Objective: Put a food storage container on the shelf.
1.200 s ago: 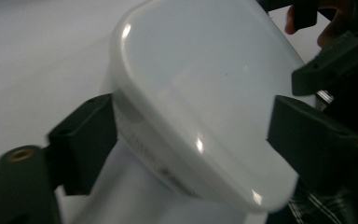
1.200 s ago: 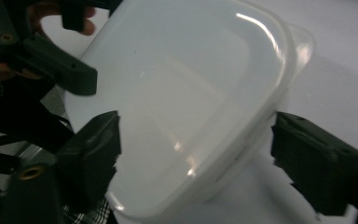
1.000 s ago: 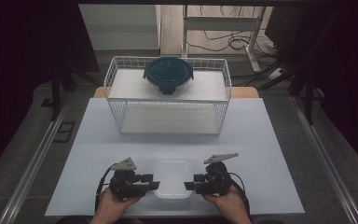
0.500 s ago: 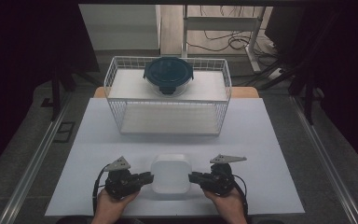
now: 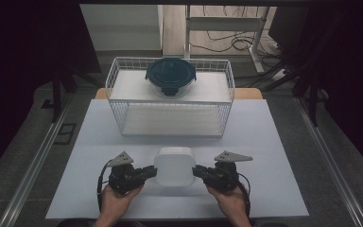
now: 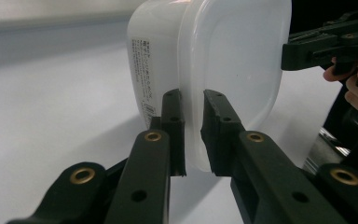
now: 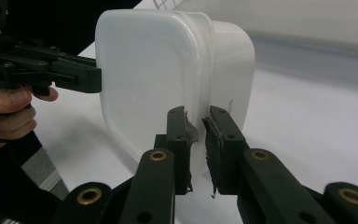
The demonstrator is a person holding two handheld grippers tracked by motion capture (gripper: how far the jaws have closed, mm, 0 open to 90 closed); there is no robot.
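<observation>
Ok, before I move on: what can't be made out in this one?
- White container: contents hidden by its milky walls and lid, all views.
- Its label: print too small, left gripper view.
- Dark-lidded bowl on the wire rack: contents hidden by the lid, high view.
- Person's forearms: cut off by the bottom edge, high view.

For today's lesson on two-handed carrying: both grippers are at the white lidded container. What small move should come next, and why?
Probably a short, level lift with both hands together. The left gripper and the right gripper have just been closing and now each pinch the rim of the white container on opposite sides. The wire basket stands ahead with bare floor in front of the dark-lidded bowl, a likely place for it.
</observation>
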